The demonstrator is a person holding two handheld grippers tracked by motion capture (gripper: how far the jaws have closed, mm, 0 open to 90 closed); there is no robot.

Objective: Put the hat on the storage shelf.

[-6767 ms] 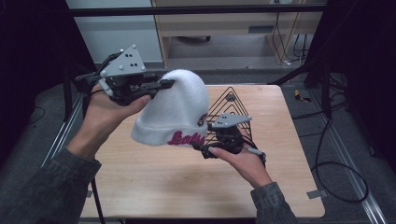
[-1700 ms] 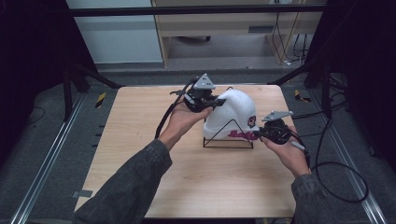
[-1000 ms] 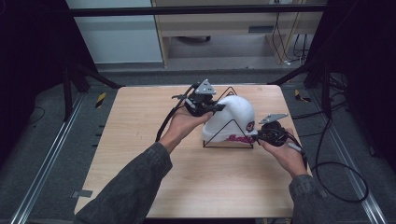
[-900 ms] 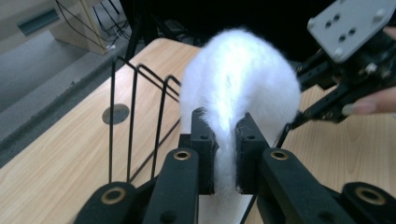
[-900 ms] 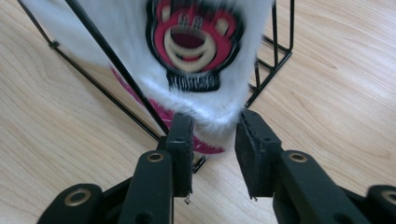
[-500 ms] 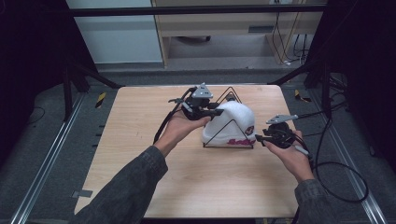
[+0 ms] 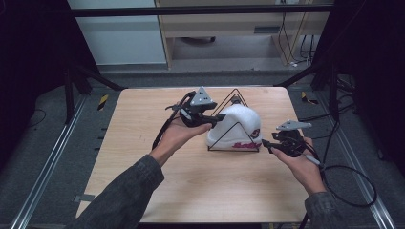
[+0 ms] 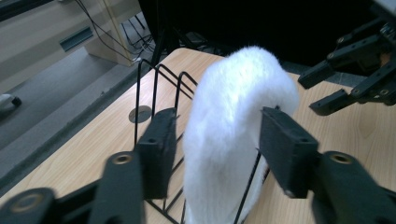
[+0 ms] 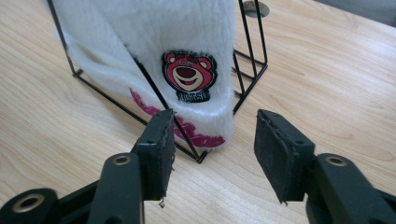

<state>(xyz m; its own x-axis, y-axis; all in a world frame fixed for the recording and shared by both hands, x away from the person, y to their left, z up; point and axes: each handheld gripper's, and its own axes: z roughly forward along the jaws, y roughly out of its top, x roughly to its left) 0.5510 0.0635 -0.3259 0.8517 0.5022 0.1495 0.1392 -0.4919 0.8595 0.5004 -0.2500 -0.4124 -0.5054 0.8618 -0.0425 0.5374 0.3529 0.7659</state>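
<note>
A white fluffy hat (image 7: 236, 125) with a pink bear patch (image 9: 189, 74) and pink lettering hangs over a black wire triangular rack (image 7: 237, 91) on the wooden table (image 7: 143, 119). My left gripper (image 7: 220, 118) is at the hat's left side. Its jaws have just been opening, and in the left gripper view the hat (image 8: 233, 116) stands between the spread pads of the gripper (image 8: 219, 149). My right gripper (image 7: 265, 144) is at the hat's lower right corner. Its jaws have also just been opening, and this gripper (image 9: 212, 140) stands open just short of the brim, gripping nothing.
A round grommet (image 9: 256, 8) is set in the tabletop behind the rack. Cables (image 7: 344, 176) trail off the table's right side. Dark frame rails run along both sides, and a cabinet stands beyond the far edge.
Both grippers have let go of the hat, spread their jaws and drawn back a little. The hat, earlier held up in the air, now rests on the rack.
</note>
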